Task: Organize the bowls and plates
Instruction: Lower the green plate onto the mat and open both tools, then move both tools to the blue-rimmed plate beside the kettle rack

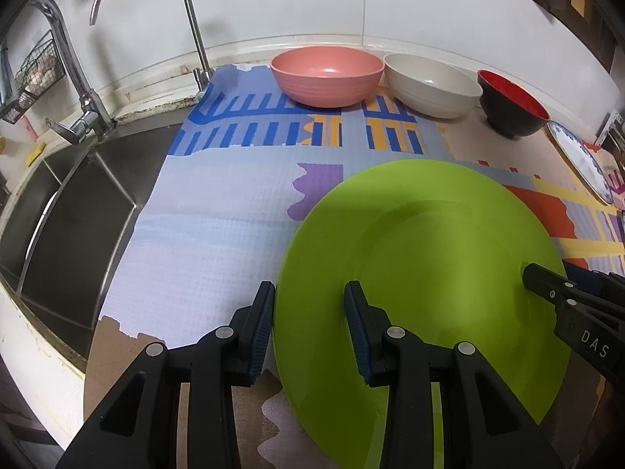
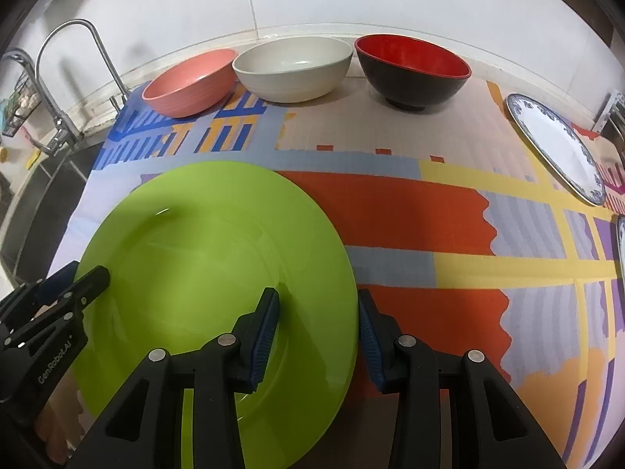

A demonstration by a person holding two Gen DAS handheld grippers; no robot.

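Note:
A large green plate (image 1: 429,258) lies on the patterned mat, also in the right wrist view (image 2: 218,258). My left gripper (image 1: 308,328) is open and straddles the plate's left rim, one finger outside and one over the plate. My right gripper (image 2: 318,332) is open and straddles the right rim the same way. Each gripper shows at the edge of the other's view. At the back stand a pink bowl (image 1: 327,75), a cream bowl (image 1: 431,85) and a black bowl with a red inside (image 1: 512,103). They also show in the right wrist view: pink (image 2: 191,82), cream (image 2: 292,67), black-red (image 2: 413,70).
A steel sink (image 1: 66,195) with two taps (image 1: 191,27) lies to the left of the mat. A white plate with a blue rim (image 2: 556,146) lies at the right. Another plate's edge (image 2: 621,242) shows at the far right. The counter ends at the tiled wall behind the bowls.

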